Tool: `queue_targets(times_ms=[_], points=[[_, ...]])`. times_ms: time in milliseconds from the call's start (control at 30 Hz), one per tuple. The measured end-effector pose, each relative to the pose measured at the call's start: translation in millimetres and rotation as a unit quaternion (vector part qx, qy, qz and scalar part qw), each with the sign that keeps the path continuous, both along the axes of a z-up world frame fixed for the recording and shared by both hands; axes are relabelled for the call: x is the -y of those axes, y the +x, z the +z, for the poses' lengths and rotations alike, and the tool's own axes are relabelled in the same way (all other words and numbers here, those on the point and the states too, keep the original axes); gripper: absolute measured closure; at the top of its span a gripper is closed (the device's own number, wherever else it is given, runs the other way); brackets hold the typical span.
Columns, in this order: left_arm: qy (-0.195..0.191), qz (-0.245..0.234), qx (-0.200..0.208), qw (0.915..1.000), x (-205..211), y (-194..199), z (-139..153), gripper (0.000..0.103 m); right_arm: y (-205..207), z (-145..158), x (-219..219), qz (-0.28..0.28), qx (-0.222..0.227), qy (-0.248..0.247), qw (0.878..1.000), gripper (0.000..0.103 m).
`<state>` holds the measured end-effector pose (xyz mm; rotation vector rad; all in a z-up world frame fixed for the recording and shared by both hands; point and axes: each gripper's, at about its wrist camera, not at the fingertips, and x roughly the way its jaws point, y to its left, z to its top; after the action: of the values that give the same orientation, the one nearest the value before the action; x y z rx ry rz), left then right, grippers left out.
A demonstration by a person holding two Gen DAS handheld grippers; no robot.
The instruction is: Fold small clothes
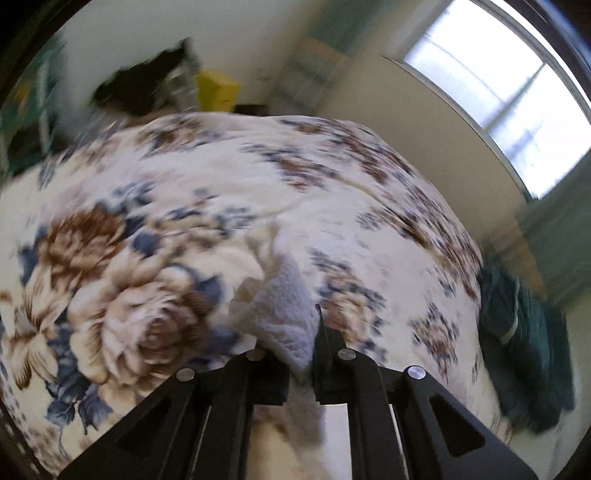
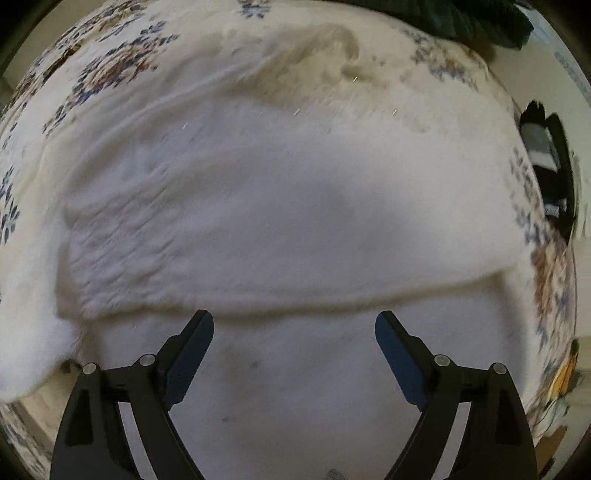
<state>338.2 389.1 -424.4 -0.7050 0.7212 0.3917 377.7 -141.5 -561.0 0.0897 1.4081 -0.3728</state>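
A white fleecy garment (image 2: pixel 288 206) lies spread over the flowered blanket (image 2: pixel 110 66) in the right wrist view, with one folded edge running across just beyond the fingertips. My right gripper (image 2: pixel 294 328) hangs over it, pointing steeply down, open, with nothing between its fingers. In the left wrist view my left gripper (image 1: pixel 301 354) is shut on a bunched corner of the white garment (image 1: pixel 284 314), which is lifted above the flowered blanket (image 1: pixel 184 184). The picture is blurred.
A dark green cloth (image 1: pixel 524 343) lies at the bed's right edge and shows as a dark green cloth (image 2: pixel 476 18) at the top of the right view. A window (image 1: pixel 509 85), a cream wall, a yellow box (image 1: pixel 216 90) and a black device (image 2: pixel 550 166) lie beyond the bed.
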Motion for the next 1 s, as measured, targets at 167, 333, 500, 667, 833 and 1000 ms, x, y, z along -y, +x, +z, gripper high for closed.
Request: queue_targets(times_ms=[167,333,500,667,833,1000], points=[[0.057,-0.106,-0.014,0.9926,99.9,41.3,30.1,0.096,16.4,5.0,34.0,-0.002,0.009,0.040,0.999,0.012],[0.060,-0.236,-0.025,0.9696,240.6,77.1,28.2,0.096,27.7,3.1,96.9,-0.015,0.022,0.105,0.994,0.012],[0.034,-0.342,-0.043,0.9382,389.4,101.5,2.5,0.096,14.7,14.5,184.4,-0.036,0.051,0.132,0.989,0.013],[0.023,-0.397,-0.065,0.9151,490.1,113.2,-23.9,0.096,-2.9,11.4,267.8,-0.103,0.076,0.227,0.966,0.029],[0.021,-0.437,-0.087,0.8949,562.2,113.0,-52.2,0.096,-17.9,11.1,318.7,-0.139,0.068,0.157,0.975,0.029],[0.026,-0.460,-0.119,0.8796,614.6,109.1,-71.2,0.093,-32.8,-0.5,349.2,-0.156,0.047,0.126,0.978,0.029]])
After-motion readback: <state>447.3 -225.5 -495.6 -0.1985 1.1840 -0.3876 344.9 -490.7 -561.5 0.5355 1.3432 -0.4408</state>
